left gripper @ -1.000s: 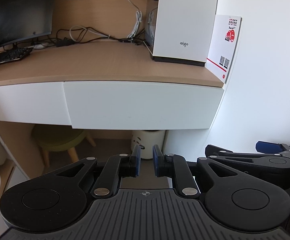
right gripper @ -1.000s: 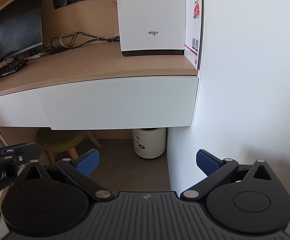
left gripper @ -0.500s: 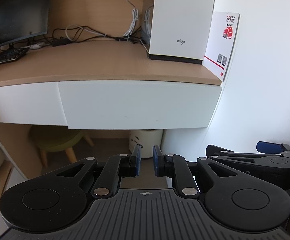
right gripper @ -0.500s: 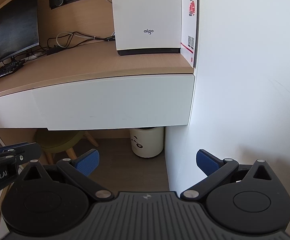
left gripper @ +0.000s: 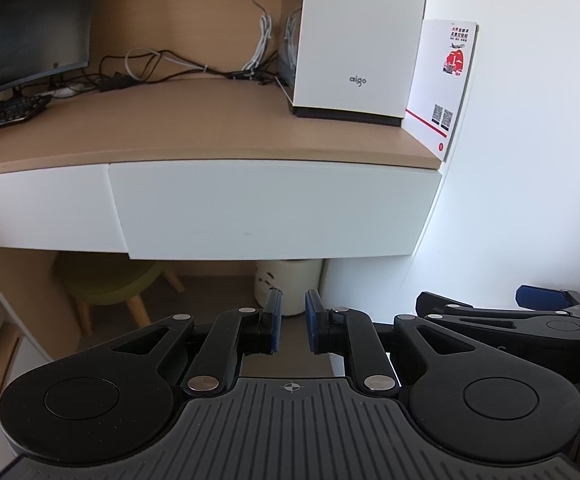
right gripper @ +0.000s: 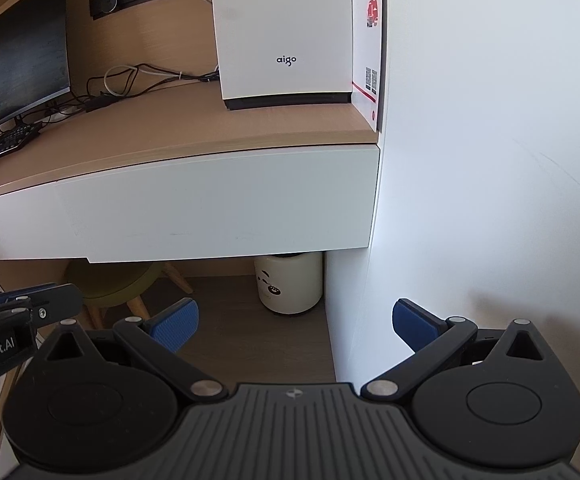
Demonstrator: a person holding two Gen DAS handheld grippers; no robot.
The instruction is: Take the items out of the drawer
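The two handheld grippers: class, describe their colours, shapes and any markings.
Both are matte black, with round discs, linkage arms with silver rivets, a ribbed grey centre plate and blue textured pads. The left gripper shows white lettering on its side in the right wrist view; the right gripper matches.

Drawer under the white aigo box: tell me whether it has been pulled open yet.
No. The drawer sits closed, its white front flush under the desktop edge, with no interior or contents showing.

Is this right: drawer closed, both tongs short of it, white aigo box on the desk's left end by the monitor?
Wrong on one point: the aigo box stands at the desk's right end by the wall, as the right wrist view shows. The drawer is closed, with both tongs short of it.
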